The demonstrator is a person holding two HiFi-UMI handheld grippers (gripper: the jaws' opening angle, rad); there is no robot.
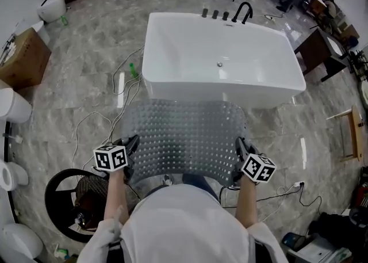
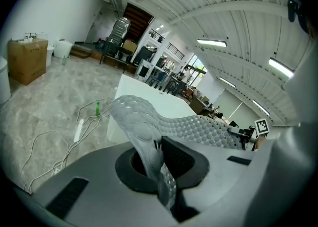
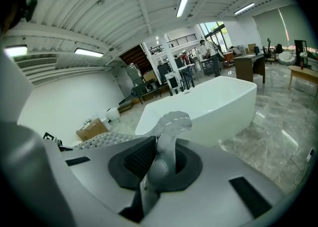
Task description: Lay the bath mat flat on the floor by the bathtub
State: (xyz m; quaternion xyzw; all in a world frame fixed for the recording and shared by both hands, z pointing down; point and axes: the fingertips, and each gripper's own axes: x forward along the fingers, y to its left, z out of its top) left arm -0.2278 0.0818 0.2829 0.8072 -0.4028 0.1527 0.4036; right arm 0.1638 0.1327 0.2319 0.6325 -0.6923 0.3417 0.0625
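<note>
"Where's the mat in relation to that big white rectangular bathtub [image 1: 221, 60]?"

"The translucent grey, bobbled rubber bath mat [image 1: 184, 135] is held spread out on the tub's near side."

"And the jaws?"

"The left gripper [image 1: 132, 145] is clamped tight on its near left edge, the right gripper [image 1: 240, 148] on its near right edge."

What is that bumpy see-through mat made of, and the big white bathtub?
The bath mat looks like soft, clear-grey rubber or plastic: it bends and droops, with bumps and little holes all over. The bathtub looks hard, smooth and glossy white, with crisp, even edges, maybe acrylic or ceramic; the look alone can't settle which.
</note>
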